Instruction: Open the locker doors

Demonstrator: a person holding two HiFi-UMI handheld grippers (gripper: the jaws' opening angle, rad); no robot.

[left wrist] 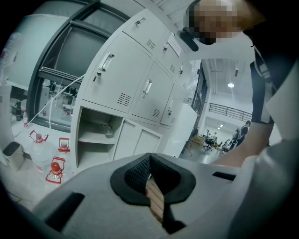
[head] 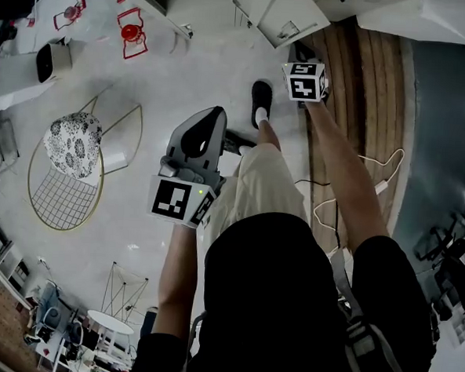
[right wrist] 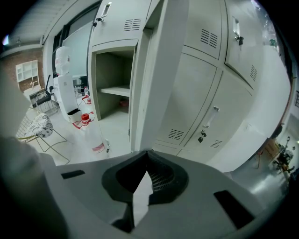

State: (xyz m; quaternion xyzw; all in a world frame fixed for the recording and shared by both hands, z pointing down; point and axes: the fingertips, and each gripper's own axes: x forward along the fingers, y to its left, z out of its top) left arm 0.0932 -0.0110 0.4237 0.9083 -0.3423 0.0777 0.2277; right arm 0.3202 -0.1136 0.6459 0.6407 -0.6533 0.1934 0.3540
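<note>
Grey metal lockers (left wrist: 117, 70) fill the left gripper view; the upper doors are closed and one lower compartment (left wrist: 96, 135) stands open with a shelf inside. In the right gripper view an open locker door (right wrist: 156, 79) is seen edge-on, its edge running down to my right gripper (right wrist: 147, 156), whose pads meet at the tips. Whether they pinch the door edge I cannot tell. Beside it are the open compartment (right wrist: 114, 84) and closed doors (right wrist: 191, 93). My left gripper (left wrist: 150, 158) is shut on nothing and held away from the lockers, low at the person's left (head: 213, 113). The right gripper (head: 302, 56) reaches toward the lockers (head: 282, 15).
A wire chair with a patterned cushion (head: 74, 144) stands on the left. Red-capped water bottles (head: 130, 33) and a white bin (head: 52, 60) sit near the lockers. A white cable (head: 374, 182) lies on the wood floor strip (head: 364, 87). The person's shoe (head: 261, 100) is forward.
</note>
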